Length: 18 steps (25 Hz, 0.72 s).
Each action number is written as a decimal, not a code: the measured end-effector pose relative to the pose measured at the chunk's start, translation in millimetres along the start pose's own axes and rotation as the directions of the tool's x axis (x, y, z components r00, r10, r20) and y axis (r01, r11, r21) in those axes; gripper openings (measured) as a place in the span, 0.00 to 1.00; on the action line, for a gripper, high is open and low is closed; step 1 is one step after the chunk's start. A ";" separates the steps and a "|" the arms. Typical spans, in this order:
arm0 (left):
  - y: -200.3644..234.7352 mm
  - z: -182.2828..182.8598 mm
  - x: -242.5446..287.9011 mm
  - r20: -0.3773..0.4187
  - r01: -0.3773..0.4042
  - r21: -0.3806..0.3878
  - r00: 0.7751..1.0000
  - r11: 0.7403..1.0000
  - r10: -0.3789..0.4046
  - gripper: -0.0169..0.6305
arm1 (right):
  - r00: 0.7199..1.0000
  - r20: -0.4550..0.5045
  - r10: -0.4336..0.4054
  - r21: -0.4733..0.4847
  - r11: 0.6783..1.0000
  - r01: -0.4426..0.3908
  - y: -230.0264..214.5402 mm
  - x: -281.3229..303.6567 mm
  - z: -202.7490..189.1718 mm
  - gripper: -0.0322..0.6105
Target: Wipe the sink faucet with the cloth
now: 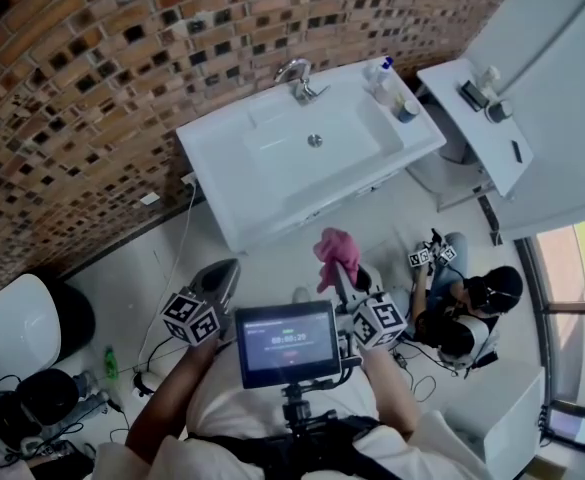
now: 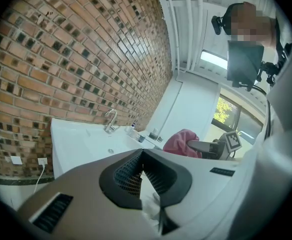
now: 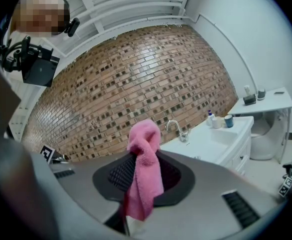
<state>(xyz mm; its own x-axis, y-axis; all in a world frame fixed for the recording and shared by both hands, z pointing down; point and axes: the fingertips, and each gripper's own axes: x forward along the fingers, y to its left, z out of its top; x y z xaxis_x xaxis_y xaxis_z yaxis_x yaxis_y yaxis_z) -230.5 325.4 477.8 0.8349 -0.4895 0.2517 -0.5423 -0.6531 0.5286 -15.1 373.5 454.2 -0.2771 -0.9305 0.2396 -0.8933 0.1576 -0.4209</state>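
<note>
approach stage, judging by the gap: standing well apart from the white sink (image 1: 272, 183), with no contact yet. hold the left gripper (image 2: 142, 152) low and out of the way, its fingers (image 2: 127, 176) clenched tip to tip on nothing. bring the right gripper (image 1: 346, 274) forward and up over the basin rather than across the front edge. grasping the pink cloth (image 3: 145, 164) at its middle between the right fingers, with one bunched end standing above them and the other hanging below. lead with the bunched end, so that soft pile and not a hard fingertip meets the metal. wrap round the curved spout of the faucet (image 1: 297, 75), at the back of the basin near the wall, and stroke along the curve down to the base. likely to slip off the chrome if pressed hard, so go light and slow.

round about: a curved wall (image 1: 92, 58) of brown brick and dark mosaic behind the sink. pale floor (image 1: 137, 268) below. a white side counter (image 1: 477, 118) just right of the sink, carrying small items. a second person (image 1: 467, 308) crouched on the floor at the right, well clear of the path. on the sink's right back corner, a few small bottles (image 1: 387, 83), near the faucet and worth skirting with the trailing end of the cloth.
</note>
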 end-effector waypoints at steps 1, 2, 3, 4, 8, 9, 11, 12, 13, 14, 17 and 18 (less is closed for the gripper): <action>-0.1 -1.1 1.4 -0.004 -0.001 -0.001 1.000 1.000 0.001 0.00 | 1.000 -0.003 0.000 0.001 1.000 0.000 -1.5 0.5 -0.2 0.20; -0.2 -2.2 2.8 -0.007 -0.001 -0.001 1.000 1.000 0.001 0.00 | 1.000 -0.005 0.001 0.000 1.000 -0.001 -2.3 0.9 -0.1 0.20; -0.5 -3.1 4.0 -0.011 0.000 -0.001 1.000 1.000 0.000 0.00 | 1.000 -0.007 0.004 -0.004 1.000 -0.004 -2.2 1.2 0.2 0.20; -0.7 -4.0 5.2 -0.014 0.000 -0.001 1.000 1.000 0.000 0.00 | 1.000 -0.008 0.008 -0.014 1.000 -0.008 -1.2 1.4 0.7 0.19; 0.0 -4.0 10.1 -0.021 0.002 0.001 1.000 1.000 -0.002 0.00 | 0.999 -0.020 0.038 -0.078 0.996 -0.040 7.2 2.9 2.7 0.19; 0.0 -3.8 11.3 -0.022 0.002 0.001 1.000 1.000 -0.002 0.00 | 0.999 -0.022 0.045 -0.092 0.995 -0.047 8.5 3.4 2.4 0.19; -1.2 -5.7 12.7 -0.031 0.002 0.001 1.000 1.000 -0.002 0.00 | 0.998 -0.034 0.048 -0.108 0.993 -0.051 8.9 2.9 -1.0 0.19; -2.3 -6.6 13.6 -0.036 0.004 0.002 0.999 1.000 -0.004 0.00 | 0.998 -0.039 0.047 -0.110 0.993 -0.051 8.2 2.4 -2.4 0.19; -3.7 -6.5 15.1 -0.041 0.006 0.003 0.999 1.000 -0.006 0.00 | 0.998 -0.042 0.045 -0.109 0.993 -0.049 7.0 2.0 -2.5 0.19; -5.0 -5.2 17.2 -0.043 0.010 0.006 0.999 1.000 -0.010 0.00 | 0.998 -0.042 0.044 -0.108 0.993 -0.049 5.5 2.4 -1.1 0.19; -8.3 0.7 24.6 -0.043 0.022 0.023 0.999 0.999 -0.021 0.00 | 0.999 -0.028 0.047 -0.111 0.993 -0.050 2.0 5.9 7.3 0.19; -9.5 -0.2 25.4 -0.046 0.024 0.025 0.999 0.999 -0.023 0.00 | 0.999 -0.025 0.048 -0.110 0.993 -0.051 1.8 5.3 7.6 0.19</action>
<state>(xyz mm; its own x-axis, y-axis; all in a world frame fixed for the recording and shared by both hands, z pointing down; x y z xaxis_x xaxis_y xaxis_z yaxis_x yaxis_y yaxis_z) -204.1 319.3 479.4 0.8508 -0.4468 0.2767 -0.5238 -0.6791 0.5142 -15.5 366.3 448.0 -0.3284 -0.9133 0.2408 -0.9118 0.2400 -0.3333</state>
